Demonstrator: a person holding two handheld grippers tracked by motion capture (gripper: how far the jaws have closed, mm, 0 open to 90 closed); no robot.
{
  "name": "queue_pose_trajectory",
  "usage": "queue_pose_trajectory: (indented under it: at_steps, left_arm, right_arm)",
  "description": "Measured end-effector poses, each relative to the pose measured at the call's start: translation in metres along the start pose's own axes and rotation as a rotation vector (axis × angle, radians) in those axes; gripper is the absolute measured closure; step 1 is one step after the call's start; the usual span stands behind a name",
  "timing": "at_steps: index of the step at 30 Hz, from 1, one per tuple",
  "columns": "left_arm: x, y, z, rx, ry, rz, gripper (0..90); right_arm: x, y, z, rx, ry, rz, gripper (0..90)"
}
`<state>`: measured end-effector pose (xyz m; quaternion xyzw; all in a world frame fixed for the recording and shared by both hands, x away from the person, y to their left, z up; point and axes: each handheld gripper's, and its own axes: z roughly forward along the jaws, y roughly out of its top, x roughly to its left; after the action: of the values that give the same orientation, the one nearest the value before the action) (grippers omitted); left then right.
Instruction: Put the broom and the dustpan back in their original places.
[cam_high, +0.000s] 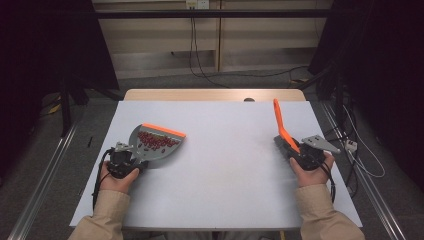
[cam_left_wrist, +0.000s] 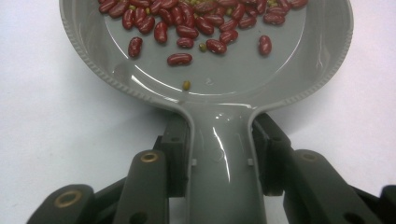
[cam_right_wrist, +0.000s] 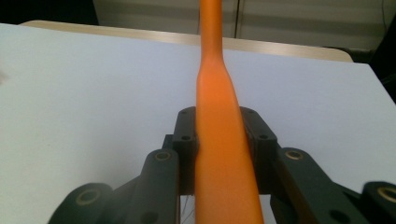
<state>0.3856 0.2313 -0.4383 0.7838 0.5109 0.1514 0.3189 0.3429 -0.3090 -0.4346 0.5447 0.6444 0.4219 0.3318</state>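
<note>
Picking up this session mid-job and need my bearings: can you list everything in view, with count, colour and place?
Dustpan: one, grey with orange lip, table's left side, handle clamped in left gripper.
Beans: many, dark red, plus a few small greenish ones, inside the dustpan.
Brush: one, orange handle pointing up and away, dark bristles, table's right side, held by right gripper.
Table: one, white top, wooden far edge.
Cables: several, black, on the floor beyond the table.
Left gripper: black, shut on dustpan handle.
Right gripper: black, shut on brush handle.
</note>
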Motion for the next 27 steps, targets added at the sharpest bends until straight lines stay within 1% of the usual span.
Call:
queue_pose_trajectory:
  at_steps: [7,8,9,11,13,15,16,18,24,25,27]
  left_arm:
    - [-0.002,0.002,0.002,0.002,0.008,0.000,63.0]
    - [-0.002,0.002,0.002,0.011,0.007,0.008,63.0]
    - [-0.003,0.001,0.002,0.010,0.009,0.006,63.0]
    - [-0.003,0.001,0.002,0.016,0.007,0.005,63.0]
    - [-0.003,0.001,0.002,0.007,0.012,0.004,63.0]
    - [-0.004,0.001,0.003,0.003,0.011,-0.007,63.0]
    - [-0.003,0.002,0.003,0.009,0.012,0.000,63.1]
    - [-0.004,0.002,0.004,0.008,0.015,-0.004,63.0]
    - [-0.002,0.003,0.005,0.010,0.027,-0.011,63.0]
    - [-0.002,0.003,0.006,0.010,0.031,-0.023,63.0]
    - [-0.002,0.003,0.006,0.011,0.043,-0.027,63.0]
  right_arm:
    - [-0.009,-0.003,-0.002,0.001,-0.020,0.010,71.2]
    - [-0.010,-0.004,-0.002,0.001,-0.020,0.011,71.3]
    - [-0.010,-0.004,-0.002,0.001,-0.022,0.013,71.2]
    - [-0.012,-0.004,-0.003,-0.001,-0.025,0.015,71.3]
    - [-0.012,-0.004,-0.004,-0.002,-0.032,0.015,71.3]
    - [-0.013,-0.004,-0.004,-0.001,-0.031,0.014,71.3]
    - [-0.013,-0.005,-0.003,0.001,-0.033,0.011,71.2]
    - [-0.012,-0.006,-0.003,0.004,-0.029,0.011,71.2]
    - [-0.016,-0.006,-0.005,0.003,-0.063,-0.009,71.2]
    - [-0.017,-0.006,-0.005,0.006,-0.075,-0.018,71.2]
    - [-0.018,-0.007,-0.006,0.006,-0.103,-0.039,71.3]
